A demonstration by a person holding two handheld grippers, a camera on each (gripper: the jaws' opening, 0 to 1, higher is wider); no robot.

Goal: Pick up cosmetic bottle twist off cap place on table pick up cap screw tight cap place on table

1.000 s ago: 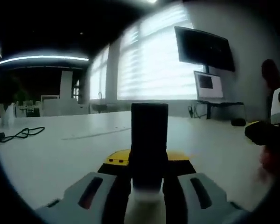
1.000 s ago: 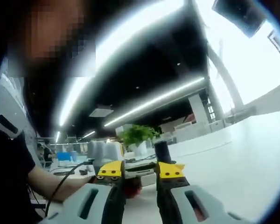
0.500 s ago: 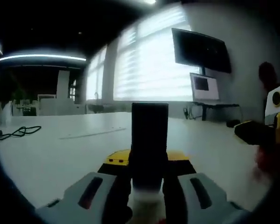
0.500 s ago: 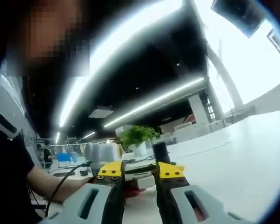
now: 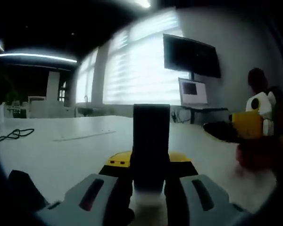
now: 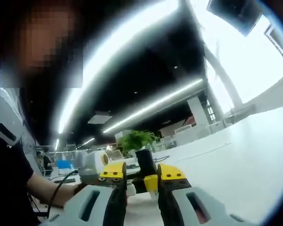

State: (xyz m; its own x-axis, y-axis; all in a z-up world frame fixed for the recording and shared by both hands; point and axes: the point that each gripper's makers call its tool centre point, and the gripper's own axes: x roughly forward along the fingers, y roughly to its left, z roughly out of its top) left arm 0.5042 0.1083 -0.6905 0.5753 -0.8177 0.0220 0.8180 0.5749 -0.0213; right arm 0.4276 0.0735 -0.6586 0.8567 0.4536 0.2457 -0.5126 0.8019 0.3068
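Fingers of the left gripper (image 5: pixel 150 176) clamp a slim cosmetic bottle with a tall black rectangular cap (image 5: pixel 151 141), upright above a white table (image 5: pixel 61 155). Across the table, the right gripper (image 6: pixel 137 181) faces the capped bottle, fingers parted around it, not yet gripping. The bottle looks light, rigid and smooth, so likely slippery; the cap's flat sides seem best for twisting. No brand, label or writing can be read on it.

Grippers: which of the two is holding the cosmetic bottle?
The left gripper: its jaws clamp the black-capped cosmetic bottle, while the right gripper stands open, holding nothing.
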